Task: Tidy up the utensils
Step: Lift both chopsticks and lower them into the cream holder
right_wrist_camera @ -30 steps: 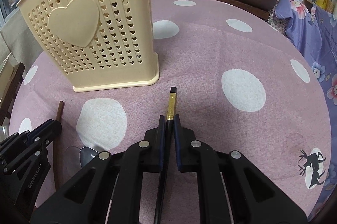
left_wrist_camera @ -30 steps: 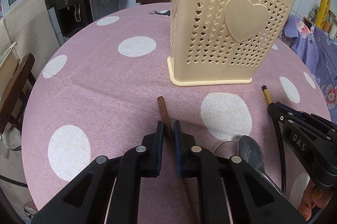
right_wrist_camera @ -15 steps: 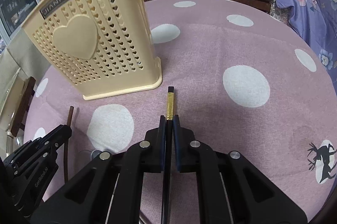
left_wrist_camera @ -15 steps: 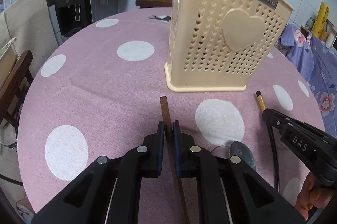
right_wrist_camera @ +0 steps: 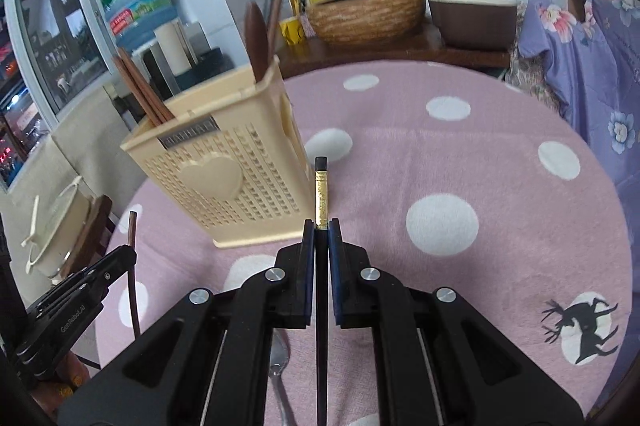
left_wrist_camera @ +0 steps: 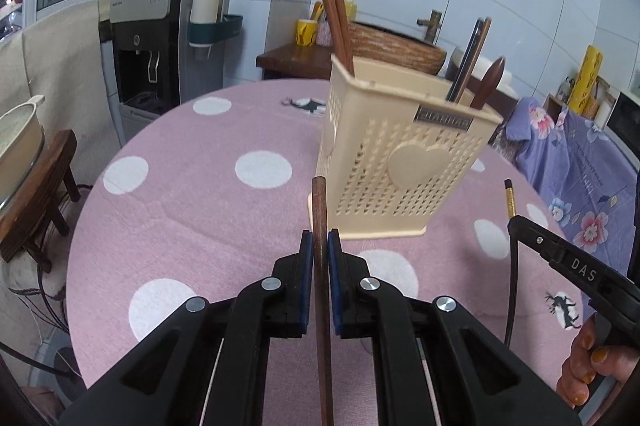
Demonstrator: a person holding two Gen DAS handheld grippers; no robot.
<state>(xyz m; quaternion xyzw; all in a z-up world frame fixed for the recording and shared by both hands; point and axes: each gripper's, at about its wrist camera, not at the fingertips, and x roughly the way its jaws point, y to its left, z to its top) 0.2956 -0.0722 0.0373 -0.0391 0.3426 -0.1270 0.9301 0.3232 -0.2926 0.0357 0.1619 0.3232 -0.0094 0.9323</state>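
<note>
A pink spotted table (left_wrist_camera: 192, 194) carries a cream basket (left_wrist_camera: 404, 162) (utensils stand inside). The left tool (left_wrist_camera: 320, 246) pinches a brown chopstick (left_wrist_camera: 319, 210); the right tool (right_wrist_camera: 321, 230) pinches a black chopstick (right_wrist_camera: 321, 186), both lifted above the cloth.

Right hand-held gripper (right_wrist_camera: 321, 232) clamps black chopstick (right_wrist_camera: 321, 186), tip beside basket (right_wrist_camera: 228, 162); left hand-held gripper (right_wrist_camera: 130, 254) grips brown chopstick (right_wrist_camera: 132, 238) left of basket.
</note>
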